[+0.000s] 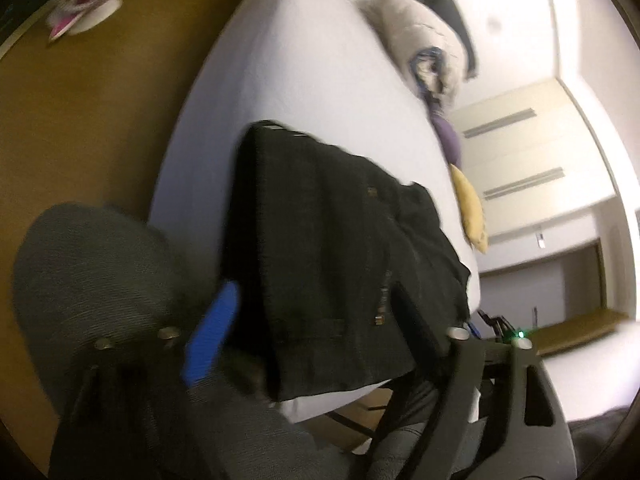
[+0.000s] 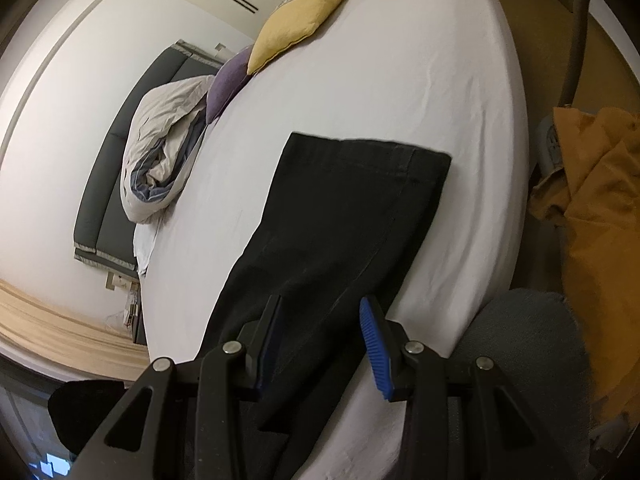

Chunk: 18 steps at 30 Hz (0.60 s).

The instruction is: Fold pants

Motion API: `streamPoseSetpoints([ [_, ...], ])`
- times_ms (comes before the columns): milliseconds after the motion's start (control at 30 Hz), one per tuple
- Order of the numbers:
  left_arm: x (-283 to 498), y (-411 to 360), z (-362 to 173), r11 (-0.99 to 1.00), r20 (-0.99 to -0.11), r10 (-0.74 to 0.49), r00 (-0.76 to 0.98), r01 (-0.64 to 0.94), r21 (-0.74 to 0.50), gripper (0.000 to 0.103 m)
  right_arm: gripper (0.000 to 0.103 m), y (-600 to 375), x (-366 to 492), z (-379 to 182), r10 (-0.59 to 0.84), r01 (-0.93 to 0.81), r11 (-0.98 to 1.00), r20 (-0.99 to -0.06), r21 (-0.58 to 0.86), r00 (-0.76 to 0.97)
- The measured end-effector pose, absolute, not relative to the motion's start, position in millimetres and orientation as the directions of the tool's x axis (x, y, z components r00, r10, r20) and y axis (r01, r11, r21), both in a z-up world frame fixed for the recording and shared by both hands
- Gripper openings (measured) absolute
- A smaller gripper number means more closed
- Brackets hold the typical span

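Note:
Black pants (image 1: 332,240) lie on the white bed (image 1: 304,80), waist end near the bed's edge in the left wrist view. My left gripper (image 1: 316,312) is open, its jaws spread wide on either side of the waist end; the blue pad (image 1: 214,334) shows at the left. In the right wrist view the pants (image 2: 340,216) stretch away as stacked legs with the hem at the far end. My right gripper (image 2: 320,332) is open just above the fabric near the bed's edge, blue fingertips (image 2: 374,344) apart, holding nothing.
A crumpled duvet (image 2: 160,160), a purple cushion (image 2: 226,80) and a yellow cushion (image 2: 300,16) lie at the bed's far side. An orange garment (image 2: 592,208) hangs to the right. A grey-clad knee (image 1: 92,280) is beside the bed. Shoes (image 1: 80,12) are on the brown floor.

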<state>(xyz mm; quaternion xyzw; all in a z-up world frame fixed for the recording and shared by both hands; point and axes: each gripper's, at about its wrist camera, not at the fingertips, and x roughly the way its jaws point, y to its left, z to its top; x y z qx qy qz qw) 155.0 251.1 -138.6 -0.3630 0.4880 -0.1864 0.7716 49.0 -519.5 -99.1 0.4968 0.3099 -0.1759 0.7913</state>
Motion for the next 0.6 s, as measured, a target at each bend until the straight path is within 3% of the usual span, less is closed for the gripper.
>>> streamPoseSetpoints([
  [100, 166, 247, -142, 0.685, -0.636, -0.631, 0.443, -0.066, -0.726, 0.076, 0.043, -520, 47, -98, 0.028, 0.584, 0.448, -0.664, 0.677, 0.748],
  [167, 172, 245, -146, 0.703, -0.66, -0.622, 0.422, -0.07, -0.708, 0.048, 0.043, -522, 44, -97, 0.021, 0.584, 0.45, -0.661, 0.676, 0.75],
  [200, 176, 243, -147, 0.724, -0.684, -0.605, 0.407, -0.075, -0.685, 0.024, 0.043, -522, 44, -95, 0.016, 0.584, 0.451, -0.661, 0.674, 0.75],
  [233, 180, 240, -149, 0.754, -0.714, -0.582, 0.388, -0.072, -0.653, 0.02, 0.043, -523, 44, -95, 0.013, 0.584, 0.452, -0.659, 0.675, 0.752],
  [433, 190, 233, -138, 0.817, -0.759, -0.506, 0.41, -0.053, -0.574, 0.007, 0.043, -522, 44, -94, 0.015, 0.579, 0.462, -0.659, 0.672, 0.752],
  [600, 196, 236, -123, 0.847, -0.775, -0.454, 0.439, -0.058, -0.529, 0.006, 0.043, -520, 44, -90, 0.016, 0.568, 0.481, -0.654, 0.668, 0.756],
])
